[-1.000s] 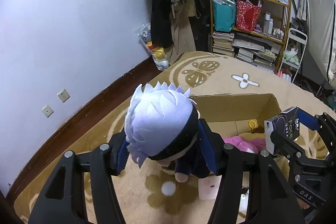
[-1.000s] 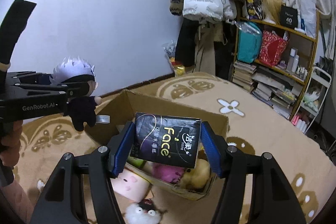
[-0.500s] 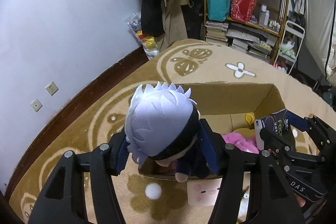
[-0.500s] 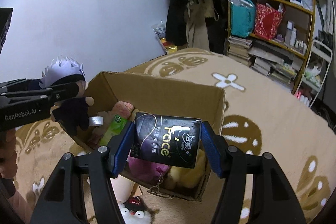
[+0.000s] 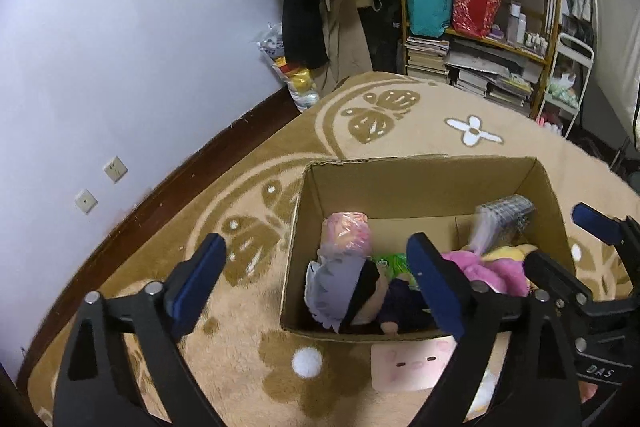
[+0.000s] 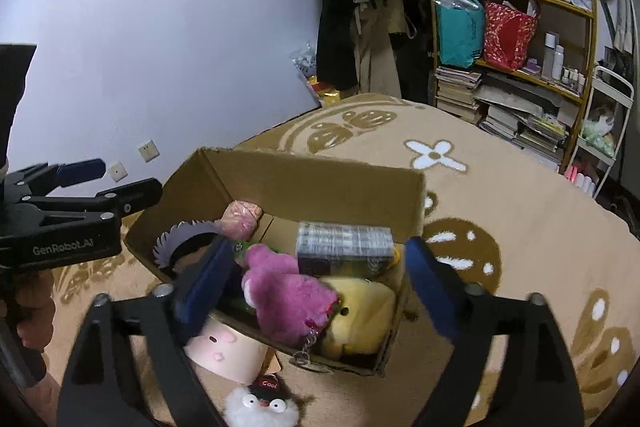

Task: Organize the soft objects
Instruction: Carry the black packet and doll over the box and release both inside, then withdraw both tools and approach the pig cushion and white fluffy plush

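Just outside the cardboard box point(image 6: 320, 187), against its near wall, lie the pink plush point(image 6: 224, 347) and penguin toy point(image 6: 262, 405). Both grippers hover above the box, fingers spread wide and empty; the right gripper point(image 6: 316, 279) looks nearer these toys than the left gripper point(image 5: 316, 283).

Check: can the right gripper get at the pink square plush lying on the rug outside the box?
Probably yes. The right gripper is open and empty, and the pink square plush lies uncovered on the rug against the cardboard box, just below its left finger. The box wall may crowd one finger.
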Action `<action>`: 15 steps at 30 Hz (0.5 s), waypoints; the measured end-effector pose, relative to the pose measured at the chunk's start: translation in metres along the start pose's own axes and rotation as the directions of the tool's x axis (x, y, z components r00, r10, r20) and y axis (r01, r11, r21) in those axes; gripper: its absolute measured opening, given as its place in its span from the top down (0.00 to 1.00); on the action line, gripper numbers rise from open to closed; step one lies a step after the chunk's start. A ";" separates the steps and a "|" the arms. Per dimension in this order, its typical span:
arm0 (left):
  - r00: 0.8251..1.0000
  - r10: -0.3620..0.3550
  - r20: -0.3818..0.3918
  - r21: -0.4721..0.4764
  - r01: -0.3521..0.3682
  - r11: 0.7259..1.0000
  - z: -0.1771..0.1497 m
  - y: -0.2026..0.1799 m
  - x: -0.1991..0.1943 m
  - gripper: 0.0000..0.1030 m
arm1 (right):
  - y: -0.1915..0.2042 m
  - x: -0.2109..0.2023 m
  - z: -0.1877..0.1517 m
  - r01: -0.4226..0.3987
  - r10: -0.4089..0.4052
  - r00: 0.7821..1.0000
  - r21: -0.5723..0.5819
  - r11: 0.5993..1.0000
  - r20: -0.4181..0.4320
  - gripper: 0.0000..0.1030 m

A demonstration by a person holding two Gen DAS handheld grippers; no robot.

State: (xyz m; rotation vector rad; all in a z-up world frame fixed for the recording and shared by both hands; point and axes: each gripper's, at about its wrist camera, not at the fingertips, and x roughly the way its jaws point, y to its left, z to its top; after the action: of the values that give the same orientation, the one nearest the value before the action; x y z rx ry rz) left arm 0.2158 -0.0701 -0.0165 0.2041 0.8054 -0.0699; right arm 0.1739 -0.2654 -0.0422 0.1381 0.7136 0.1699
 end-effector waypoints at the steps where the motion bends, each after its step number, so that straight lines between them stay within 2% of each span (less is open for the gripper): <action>1: 1.000 -0.002 -0.003 -0.010 0.002 1.000 0.000 0.003 -0.001 0.05 | 0.000 -0.003 0.000 0.004 -0.004 1.000 0.000 1.000 0.008 0.04; 6: 0.999 -0.038 -0.003 -0.030 0.038 0.999 0.002 0.015 -0.013 0.02 | -0.002 -0.019 0.004 0.028 -0.028 0.999 0.003 1.000 0.035 0.00; 15: 0.999 -0.038 0.014 -0.026 0.039 0.999 0.003 0.025 -0.052 0.01 | -0.003 -0.049 0.009 0.050 -0.050 0.996 0.004 0.999 0.074 0.00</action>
State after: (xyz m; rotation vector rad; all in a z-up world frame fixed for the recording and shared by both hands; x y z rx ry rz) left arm 0.1856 -0.0468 0.0274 0.1629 0.7968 -0.0967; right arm 0.1435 -0.2789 -0.0047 0.1275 0.6430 0.1161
